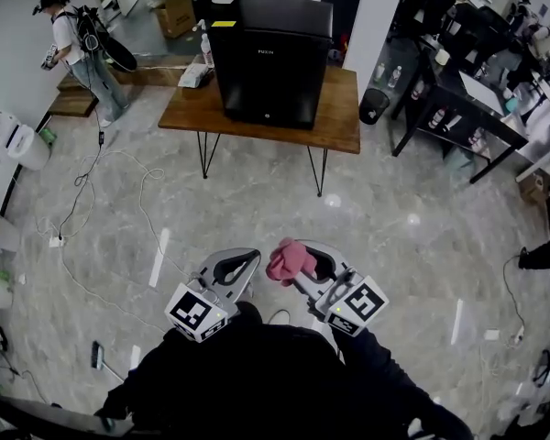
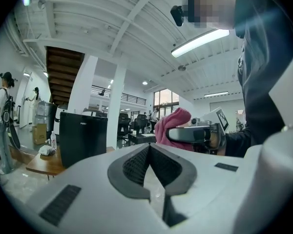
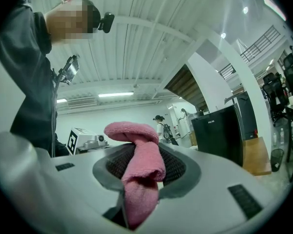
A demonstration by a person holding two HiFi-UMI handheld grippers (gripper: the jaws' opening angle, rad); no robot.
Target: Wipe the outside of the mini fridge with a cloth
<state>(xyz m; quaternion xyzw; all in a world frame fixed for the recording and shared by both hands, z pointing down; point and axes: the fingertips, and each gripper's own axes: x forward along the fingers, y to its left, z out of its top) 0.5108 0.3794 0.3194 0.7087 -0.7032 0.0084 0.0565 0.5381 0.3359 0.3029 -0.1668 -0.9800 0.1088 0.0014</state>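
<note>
**Holding the cloth with the fridge still well ahead**

The right hand-held gripper point(image 1: 310, 266) is clamped on a pink cloth point(image 1: 290, 260), which bunches out past its jaws. The left hand-held gripper point(image 1: 238, 266) sits just beside it, with its jaws together on nothing. The black mini fridge point(image 1: 270, 58) stands upright on a wooden bench point(image 1: 339, 125), straight ahead across open floor with its front facing the person. The right arm should probably lead.

A wooden table point(image 1: 344, 117) stands on marble floor point(image 1: 257, 209), cables point(image 1: 143, 200) and a backpacked person point(image 1: 71, 37) nearby
</note>
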